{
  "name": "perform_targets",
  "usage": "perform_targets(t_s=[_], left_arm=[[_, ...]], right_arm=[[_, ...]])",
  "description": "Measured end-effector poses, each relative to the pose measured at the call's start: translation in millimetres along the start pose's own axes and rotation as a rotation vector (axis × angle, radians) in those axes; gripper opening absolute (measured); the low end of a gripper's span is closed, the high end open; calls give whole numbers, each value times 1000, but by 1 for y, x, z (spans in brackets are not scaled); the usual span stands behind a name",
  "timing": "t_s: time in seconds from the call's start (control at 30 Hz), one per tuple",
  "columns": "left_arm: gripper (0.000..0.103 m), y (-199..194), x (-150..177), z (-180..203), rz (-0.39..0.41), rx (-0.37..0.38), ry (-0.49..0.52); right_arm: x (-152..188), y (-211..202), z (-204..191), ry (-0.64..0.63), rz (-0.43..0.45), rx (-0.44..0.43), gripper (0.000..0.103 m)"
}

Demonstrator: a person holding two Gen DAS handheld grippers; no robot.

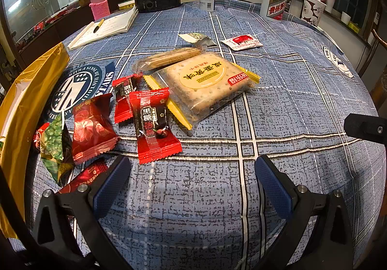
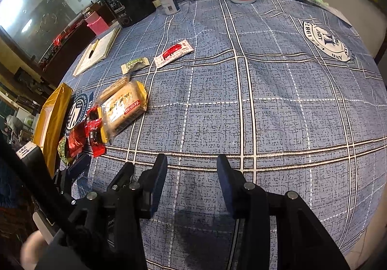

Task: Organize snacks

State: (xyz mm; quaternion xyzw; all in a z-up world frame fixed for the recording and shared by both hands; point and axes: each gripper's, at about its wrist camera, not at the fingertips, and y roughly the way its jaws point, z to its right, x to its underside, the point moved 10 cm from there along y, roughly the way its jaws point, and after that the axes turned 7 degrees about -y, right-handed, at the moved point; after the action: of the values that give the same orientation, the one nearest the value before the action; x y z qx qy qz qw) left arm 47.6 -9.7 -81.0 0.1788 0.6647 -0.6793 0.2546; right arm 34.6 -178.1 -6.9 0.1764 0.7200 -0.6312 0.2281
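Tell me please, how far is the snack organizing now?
Nothing looks done yet: the biscuit pack, red candy packets and green pea packet lie loose on the tablecloth beside the gold box. Left tongs and right tongs are open, holding nothing. All the sorting remains.

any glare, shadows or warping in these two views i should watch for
Left wrist view: glare streaks the gold box and the glass cabinet door; a soft shadow lies between the open left gripper fingers. Right wrist view: fisheye bulges the tablecloth grid, edges go dark, and a dark shadow sits under the open right gripper.
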Motion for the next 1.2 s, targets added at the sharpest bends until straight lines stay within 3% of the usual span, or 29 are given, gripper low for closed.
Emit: perform_targets(t_s=[0.3,0.53,0.63,0.73,0.97,1.2], left_arm=[[103,1,1,0,-3,-11,-17],[103,-4,10,4,-69,11,20],[102,-8,17,7,-134,31,40],[80,-22,20,6,-178,74,28],[79,-85,-1,-24,-93,182,-31],[79,-112,-28,-109,-25,97,-113]], right_arm=[[12,-13,0,11,15,-6,42],[13,-23,4,32,36,-6,42],[10,-24,2,31,44,-10,42],[8,-22,-5,20,45,-16,42],[4,-7,-27,-2,37,-58,42],[-8,12,-83,-94,24,-113,42]])
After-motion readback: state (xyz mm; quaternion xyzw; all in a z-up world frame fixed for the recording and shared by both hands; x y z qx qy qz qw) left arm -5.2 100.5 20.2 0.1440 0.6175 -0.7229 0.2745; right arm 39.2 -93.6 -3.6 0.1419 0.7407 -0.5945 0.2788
